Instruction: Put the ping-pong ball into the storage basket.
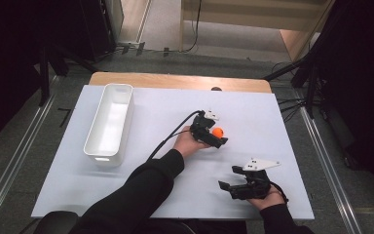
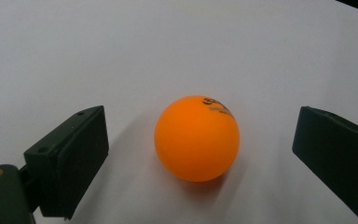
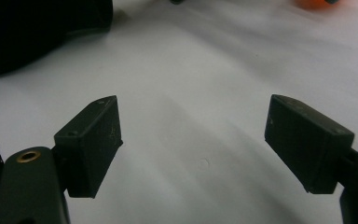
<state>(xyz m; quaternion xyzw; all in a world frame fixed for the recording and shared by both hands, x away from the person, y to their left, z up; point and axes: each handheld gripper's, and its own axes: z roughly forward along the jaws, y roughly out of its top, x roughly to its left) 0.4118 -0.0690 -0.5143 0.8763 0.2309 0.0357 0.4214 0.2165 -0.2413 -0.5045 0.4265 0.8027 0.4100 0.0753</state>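
An orange ball point(image 1: 217, 132) lies on the white table point(image 1: 253, 117), right of centre. My left gripper point(image 1: 215, 131) reaches around it from the left, and in the left gripper view the ball point(image 2: 196, 138) rests between the two black jaws with a gap on each side. My left gripper point(image 2: 200, 154) is open. My right gripper point(image 1: 228, 184) sits low near the table's front right edge, pointing left. In its own view my right gripper point(image 3: 193, 140) stands open over bare table, and a sliver of the ball point(image 3: 314, 3) shows at the top edge.
A long white bin point(image 1: 109, 123) stands on the left part of the table, lengthwise front to back. The person's dark sleeve point(image 1: 136, 195) crosses the front middle. A wooden strip point(image 1: 175, 80) runs along the table's far edge.
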